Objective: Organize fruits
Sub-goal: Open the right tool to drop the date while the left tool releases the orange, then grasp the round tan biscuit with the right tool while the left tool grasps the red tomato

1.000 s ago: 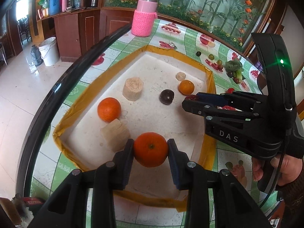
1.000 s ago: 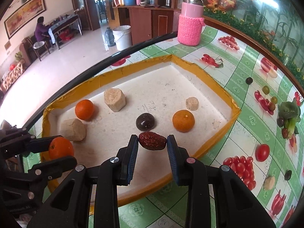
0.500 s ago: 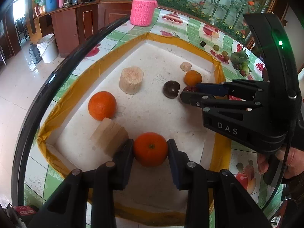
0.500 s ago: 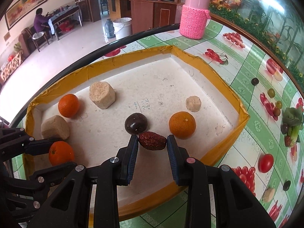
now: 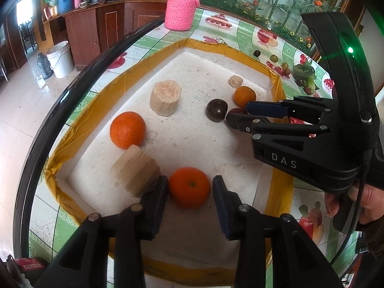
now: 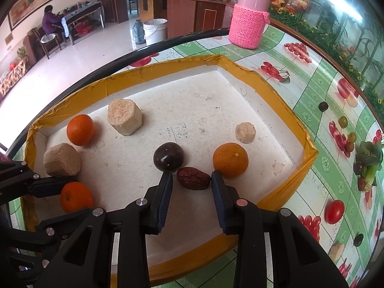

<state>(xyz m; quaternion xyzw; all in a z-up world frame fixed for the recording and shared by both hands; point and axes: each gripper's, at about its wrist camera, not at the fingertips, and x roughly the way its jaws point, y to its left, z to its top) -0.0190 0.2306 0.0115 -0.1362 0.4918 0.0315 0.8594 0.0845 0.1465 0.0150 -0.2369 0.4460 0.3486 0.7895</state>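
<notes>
Both fruits set down in the tray, tools loosening.

L tool (image 5: 189, 192): jaws have just been opening; the orange (image 5: 189, 187) sits between them on the tray (image 5: 276, 187) floor, near edge, w/ a sliver of gap seen at the right pad, the left pad at most grazing it — spread, not pinching. A tan block (image 5: 136, 170) lies just beside the left finger. R tool (image 6: 192, 187): the date (image 6: 194, 178) lies between the jaws, long axis across the gap, pad to pad; small gaps are seen each side, so it is judged released, resting on the tray. A dark round fruit (image 6: 168, 156) and a second orange (image 6: 230, 159) are close ahead of the R tips. Next move is judged a straight pull-back along the fingers; any sideways drift would nudge the neighbours.
</notes>
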